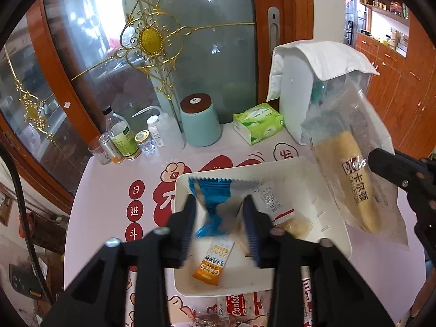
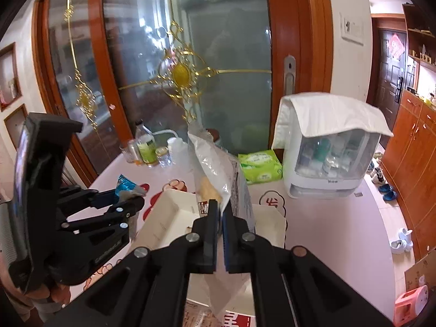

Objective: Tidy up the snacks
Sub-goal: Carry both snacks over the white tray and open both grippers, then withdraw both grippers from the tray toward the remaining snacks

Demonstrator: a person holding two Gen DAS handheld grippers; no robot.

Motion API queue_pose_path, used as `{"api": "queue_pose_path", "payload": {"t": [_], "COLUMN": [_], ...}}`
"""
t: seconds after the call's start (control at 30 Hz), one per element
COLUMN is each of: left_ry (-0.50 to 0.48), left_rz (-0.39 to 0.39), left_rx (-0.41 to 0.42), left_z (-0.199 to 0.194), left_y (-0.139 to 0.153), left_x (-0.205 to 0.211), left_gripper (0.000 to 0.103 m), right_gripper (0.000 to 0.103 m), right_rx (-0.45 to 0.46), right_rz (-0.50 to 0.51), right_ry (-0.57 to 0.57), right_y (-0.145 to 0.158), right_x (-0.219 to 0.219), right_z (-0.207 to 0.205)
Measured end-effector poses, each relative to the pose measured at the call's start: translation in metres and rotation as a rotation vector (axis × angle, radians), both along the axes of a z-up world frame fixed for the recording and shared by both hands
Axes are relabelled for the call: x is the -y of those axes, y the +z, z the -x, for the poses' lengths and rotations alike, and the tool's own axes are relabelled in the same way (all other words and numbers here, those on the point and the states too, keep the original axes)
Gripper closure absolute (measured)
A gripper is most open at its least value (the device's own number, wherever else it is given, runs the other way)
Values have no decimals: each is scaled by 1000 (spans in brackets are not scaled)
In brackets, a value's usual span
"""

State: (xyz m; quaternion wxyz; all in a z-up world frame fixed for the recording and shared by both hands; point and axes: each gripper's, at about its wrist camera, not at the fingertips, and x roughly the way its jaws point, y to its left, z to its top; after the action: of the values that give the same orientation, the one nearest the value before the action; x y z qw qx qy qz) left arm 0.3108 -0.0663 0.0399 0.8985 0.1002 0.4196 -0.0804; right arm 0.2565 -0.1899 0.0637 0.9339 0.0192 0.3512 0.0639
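A white tray point(image 1: 335, 242) sits on the pink table and holds an orange snack bar point(image 1: 214, 263) and a clear pack with a yellow biscuit point(image 1: 295, 224). My left gripper point(image 1: 220, 224) hangs over the tray, shut on a blue-and-clear snack packet point(image 1: 215, 201), which also shows in the right wrist view point(image 2: 126, 186). My right gripper point(image 2: 220, 215) is shut on a clear bread packet point(image 2: 218, 171) with a yellow roll inside, held above the tray point(image 2: 169, 215). The bread packet point(image 1: 357, 179) hangs at the tray's right side.
At the table's back stand a teal canister point(image 1: 200, 121), bottles and jars point(image 1: 122, 139), a green tissue pack point(image 1: 259, 122) and a white cloth-covered cabinet point(image 2: 327, 150). Cookie packs point(image 1: 239, 308) lie in front of the tray. A glass door is behind.
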Motion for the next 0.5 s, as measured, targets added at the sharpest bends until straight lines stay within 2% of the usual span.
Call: {"api": "queue_pose_path", "payload": {"t": [0.03,0.1,0.17,0.23,0.3,0.37,0.5], "left_ry": [6,22,27,19,24,29,36], "left_rz": [-3,-10,-16,-21,-31,-32,-20], "left_rx": [2,21,40,23,9,1,-14], "left_z": [0,2,6,7,9,11,19], "left_y": [-1,-3,-4,-8,-13,-16,-19], "left_x": [1,2,2,3,3,2,-2], "left_gripper": [36,10,7,7,7,7,7], "right_gripper": [98,95,93,82,61,53,50], "right_rx": [-11,-35,-51,-51,-36,-16,-18], "right_rz": [4,23,32,27,35,48,71], "right_ry": [-4,-11,-22,-22,-34,-44,-46], "right_y": [-3,-9,-13,-14,-13,-11,-12], "right_x": [0,0,1,2,2,2,1], "right_z": [-2,-7,-9,-9,-6,-1,6]}}
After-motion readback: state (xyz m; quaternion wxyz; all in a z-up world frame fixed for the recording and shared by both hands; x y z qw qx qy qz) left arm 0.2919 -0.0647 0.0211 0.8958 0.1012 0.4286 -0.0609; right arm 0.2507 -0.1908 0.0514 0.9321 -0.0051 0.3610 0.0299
